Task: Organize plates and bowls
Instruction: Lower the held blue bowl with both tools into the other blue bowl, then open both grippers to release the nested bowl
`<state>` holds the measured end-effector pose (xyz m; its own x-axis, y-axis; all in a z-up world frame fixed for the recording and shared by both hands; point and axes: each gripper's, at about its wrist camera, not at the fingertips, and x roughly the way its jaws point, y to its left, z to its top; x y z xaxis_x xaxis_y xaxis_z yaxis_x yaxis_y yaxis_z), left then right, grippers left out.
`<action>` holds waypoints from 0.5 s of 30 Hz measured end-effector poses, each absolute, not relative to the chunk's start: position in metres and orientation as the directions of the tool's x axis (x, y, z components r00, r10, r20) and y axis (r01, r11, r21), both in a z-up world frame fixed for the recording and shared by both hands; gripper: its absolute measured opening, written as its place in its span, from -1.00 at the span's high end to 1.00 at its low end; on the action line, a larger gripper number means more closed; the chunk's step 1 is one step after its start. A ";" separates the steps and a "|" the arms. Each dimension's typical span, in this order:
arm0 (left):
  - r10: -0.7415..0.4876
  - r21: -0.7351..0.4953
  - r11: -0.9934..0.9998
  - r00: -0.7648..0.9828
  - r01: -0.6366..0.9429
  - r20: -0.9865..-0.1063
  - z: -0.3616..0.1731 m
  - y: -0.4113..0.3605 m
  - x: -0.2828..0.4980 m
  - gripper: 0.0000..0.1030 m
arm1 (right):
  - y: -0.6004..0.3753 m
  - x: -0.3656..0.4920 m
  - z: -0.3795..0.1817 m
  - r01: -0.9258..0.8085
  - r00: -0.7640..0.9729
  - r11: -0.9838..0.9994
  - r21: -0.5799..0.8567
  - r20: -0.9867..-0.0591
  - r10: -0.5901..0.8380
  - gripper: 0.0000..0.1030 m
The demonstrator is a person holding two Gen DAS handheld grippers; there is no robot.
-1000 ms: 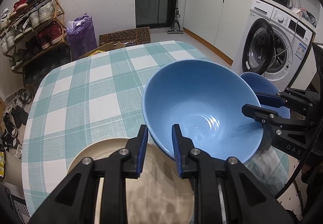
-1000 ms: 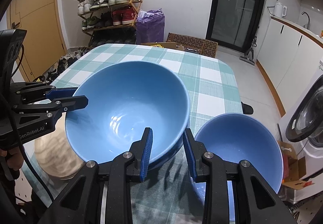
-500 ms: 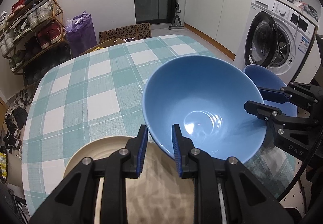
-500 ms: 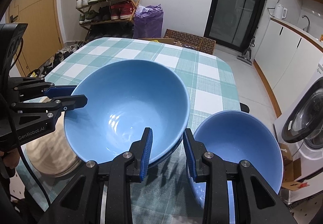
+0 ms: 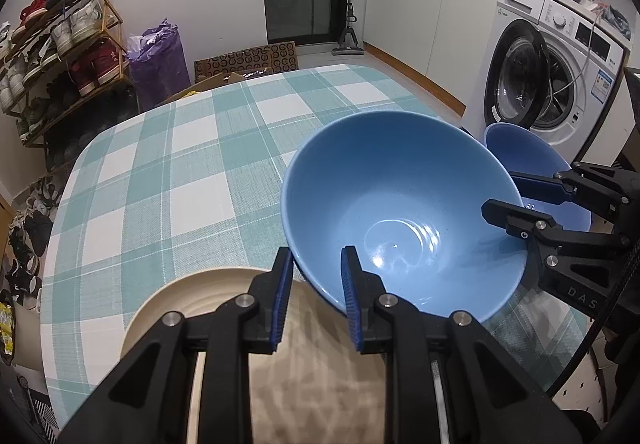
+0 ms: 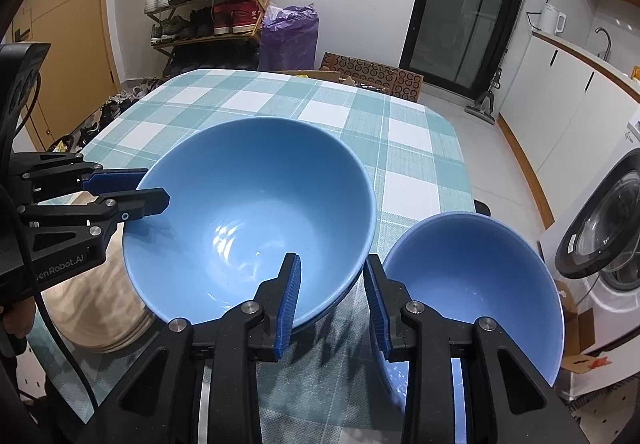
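A large blue bowl [image 5: 400, 216] hangs above the checked table, held by both grippers. My left gripper [image 5: 314, 296] straddles its left rim, one finger inside and one outside; it also shows in the right wrist view [image 6: 132, 190]. My right gripper [image 6: 330, 300] straddles the bowl's [image 6: 248, 220] near right rim, seen in the left wrist view [image 5: 516, 200]. A smaller blue bowl [image 6: 476, 284] sits to the right. A stack of beige plates [image 5: 224, 324] lies under the left gripper.
The green and white checked table [image 5: 168, 172] stretches ahead. A washing machine [image 5: 552, 84] stands right of the table, a shoe rack [image 6: 208, 0] and purple bag [image 6: 288, 36] beyond it. A cardboard box [image 6: 372, 76] lies on the floor.
Both grippers have risen with the large bowl, lifting it higher above the table. The small bowl and plates have stayed in place.
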<state>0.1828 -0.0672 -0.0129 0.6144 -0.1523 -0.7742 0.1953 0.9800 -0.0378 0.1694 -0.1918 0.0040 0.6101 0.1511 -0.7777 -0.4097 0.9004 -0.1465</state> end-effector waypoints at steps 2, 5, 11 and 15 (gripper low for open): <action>-0.158 -0.043 0.979 0.613 0.197 -0.774 -0.013 -0.066 0.183 0.53 | -0.191 0.170 0.004 -0.408 0.610 0.901 -0.147 -0.778 0.150 0.36; -0.169 -0.057 0.979 0.614 0.198 -0.771 -0.012 -0.065 0.183 0.53 | -0.191 0.170 0.003 -0.411 0.606 0.901 -0.138 -0.780 0.157 0.29; -0.188 -0.071 0.975 0.613 0.209 -0.767 -0.010 -0.065 0.181 0.41 | -0.192 0.170 0.003 -0.415 0.603 0.901 -0.122 -0.779 0.172 0.15; -0.210 -0.082 0.970 0.621 0.228 -0.755 -0.006 -0.066 0.177 0.15 | -0.192 0.169 0.005 -0.417 0.610 0.902 -0.114 -0.770 0.185 0.06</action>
<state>0.1772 -0.0664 -0.0057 0.6212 -0.2101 -0.7550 0.2281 0.9701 -0.0822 0.1692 -0.1922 0.0055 0.6101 0.1851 -0.7704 -0.4174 0.9015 -0.1140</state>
